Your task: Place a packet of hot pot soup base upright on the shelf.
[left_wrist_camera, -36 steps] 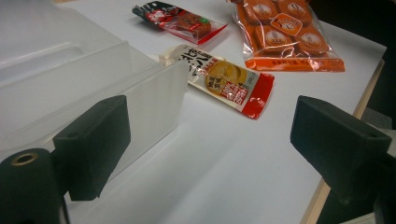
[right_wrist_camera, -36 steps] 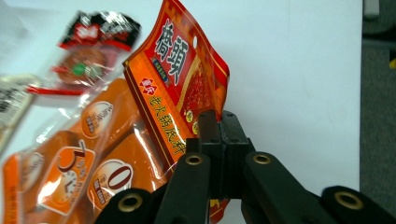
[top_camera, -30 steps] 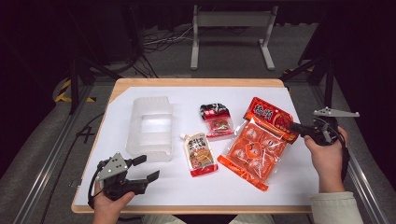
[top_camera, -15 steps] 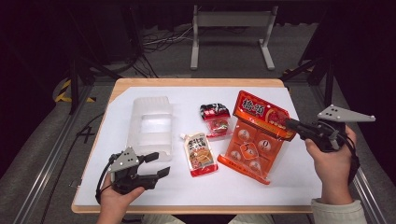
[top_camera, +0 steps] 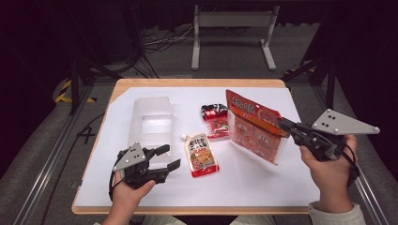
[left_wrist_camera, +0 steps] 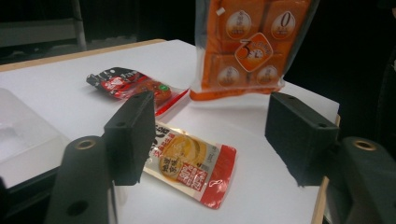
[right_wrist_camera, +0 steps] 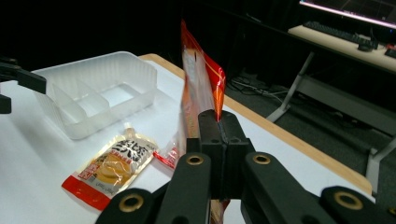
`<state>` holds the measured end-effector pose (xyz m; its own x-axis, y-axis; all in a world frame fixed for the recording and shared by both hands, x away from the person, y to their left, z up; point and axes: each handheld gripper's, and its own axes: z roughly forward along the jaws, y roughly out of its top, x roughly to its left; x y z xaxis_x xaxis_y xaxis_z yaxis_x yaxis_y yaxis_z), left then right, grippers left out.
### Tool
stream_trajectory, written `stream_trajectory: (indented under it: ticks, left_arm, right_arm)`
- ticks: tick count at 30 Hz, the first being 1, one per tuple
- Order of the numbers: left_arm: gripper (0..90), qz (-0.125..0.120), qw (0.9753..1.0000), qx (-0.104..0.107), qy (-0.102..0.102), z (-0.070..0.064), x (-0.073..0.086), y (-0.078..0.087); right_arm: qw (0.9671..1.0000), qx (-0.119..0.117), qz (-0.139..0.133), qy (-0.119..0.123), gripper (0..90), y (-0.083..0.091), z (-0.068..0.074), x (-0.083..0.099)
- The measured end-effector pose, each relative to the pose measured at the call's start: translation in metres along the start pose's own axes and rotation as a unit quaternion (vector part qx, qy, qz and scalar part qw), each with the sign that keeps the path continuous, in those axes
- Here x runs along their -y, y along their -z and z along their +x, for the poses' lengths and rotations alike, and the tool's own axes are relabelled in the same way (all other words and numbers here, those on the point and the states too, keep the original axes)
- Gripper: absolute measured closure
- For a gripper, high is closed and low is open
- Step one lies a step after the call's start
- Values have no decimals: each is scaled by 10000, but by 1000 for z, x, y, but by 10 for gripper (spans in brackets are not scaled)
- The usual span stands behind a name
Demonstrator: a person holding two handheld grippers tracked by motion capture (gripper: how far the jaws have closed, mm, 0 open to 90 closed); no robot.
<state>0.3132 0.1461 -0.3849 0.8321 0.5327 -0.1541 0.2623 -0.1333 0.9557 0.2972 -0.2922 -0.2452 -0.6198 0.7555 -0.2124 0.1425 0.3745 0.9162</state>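
Clear divided tray on counter, left of centre. Spouted pouch flat just right of tray, toward the near edge. Small snack packet behind pouch, flat. Large multi-pack bag right of both, lifted off counter, pinched in right gripper jaws. Left gripper near front-left, jaws apart, just left of pouch, in front of tray.

Left gripper: black body, two blocky black jaws on rounded arms, each arm with a brass-ringed screw hole; grey three-cornered plate on top with small dark holes; black cable looped at the wrist.

Right gripper: same black build, brass-ringed holes along both arms; larger grey three-cornered plate with dark dots; black cable behind the hand.

Right sleeve: pale, off-white cuff. Left sleeve: a sliver, same pale cloth.
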Motion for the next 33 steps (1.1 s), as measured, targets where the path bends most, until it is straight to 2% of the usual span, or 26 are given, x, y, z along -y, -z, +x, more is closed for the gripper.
stream_trajectory:
  ticks: [6,8,15,18,19,20,22,24,27,33]
  left_arm:
    - [218,130,9998,133,11,0,-9,-13]
    - [178,74,9998,184,45,0,-11,-19]
    - [83,86,9992,375,60,-4,-19,-32]
    - [37,-15,9983,580,-49,-4,-20,-34]
    - [28,-15,9983,580,-49,-4,-20,-34]
    - [26,-147,9982,560,-140,-4,-21,-33]
    - [26,-230,9985,469,-165,-4,-21,-33]
    - [26,-288,9983,484,-141,-3,-22,-33]
    - [69,-320,9976,620,-27,0,-22,-33]
    - [73,-305,9978,595,-20,5,-25,-39]
  right_arm:
    - [9996,-126,-83,222,900,0,3,-18]
    - [9993,-216,-150,273,900,1,4,-25]
    - [9955,-747,-448,362,900,-3,17,-41]
    - [9931,-953,-553,412,900,-6,24,-46]
    - [9921,-1035,-573,414,900,-7,27,-47]
    - [9911,-1123,-587,413,900,-7,29,-49]
    - [9895,-1210,-639,463,900,-9,34,-52]
    - [9888,-1242,-668,497,900,-10,36,-54]
    - [9862,-1360,-715,613,900,-14,42,-58]
    - [9828,-1560,-649,750,900,-26,50,-62]
